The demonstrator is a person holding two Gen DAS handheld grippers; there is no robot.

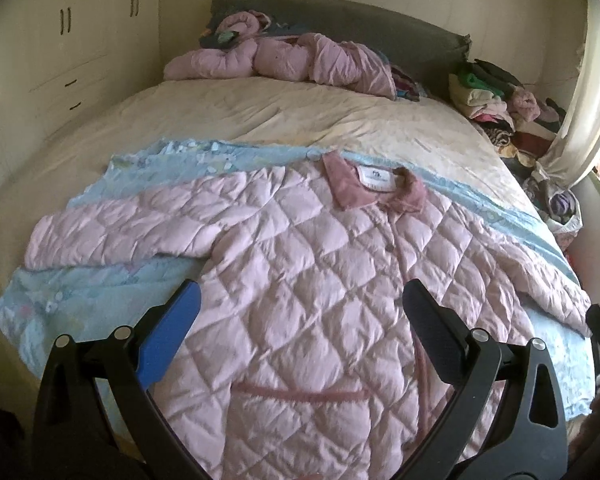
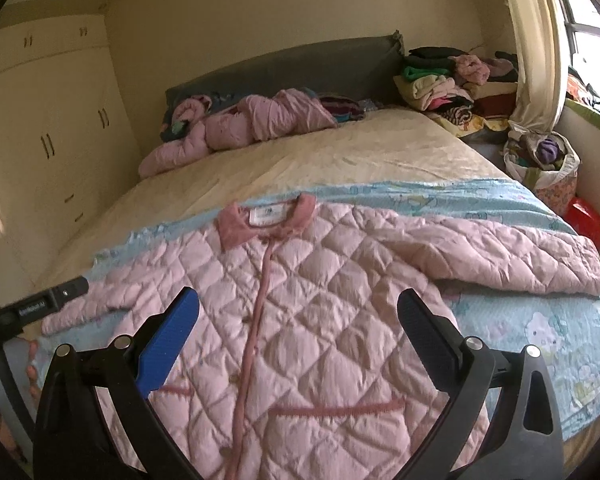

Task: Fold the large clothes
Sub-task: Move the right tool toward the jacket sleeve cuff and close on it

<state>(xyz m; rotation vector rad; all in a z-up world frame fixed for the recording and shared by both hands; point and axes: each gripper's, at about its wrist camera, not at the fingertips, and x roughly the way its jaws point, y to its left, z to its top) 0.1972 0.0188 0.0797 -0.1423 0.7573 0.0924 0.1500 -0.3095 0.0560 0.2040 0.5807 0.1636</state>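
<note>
Above the pink jacket [image 1: 300, 280], both grippers, jaws apart.

bed [image 1: 284, 116]: cream sheet, fills mid room; landmark
headboard [image 1: 364, 20]: grey, at bed's far end
wardrobe [image 1: 60, 52]: cream doors w/ dark handles, left of bed
walls [image 2: 260, 4]: pale yellow, behind headboard
window [image 2: 592, 20]: right of bed, bright daylight
curtain [image 2: 536, 40]: cream, beside window
</note>
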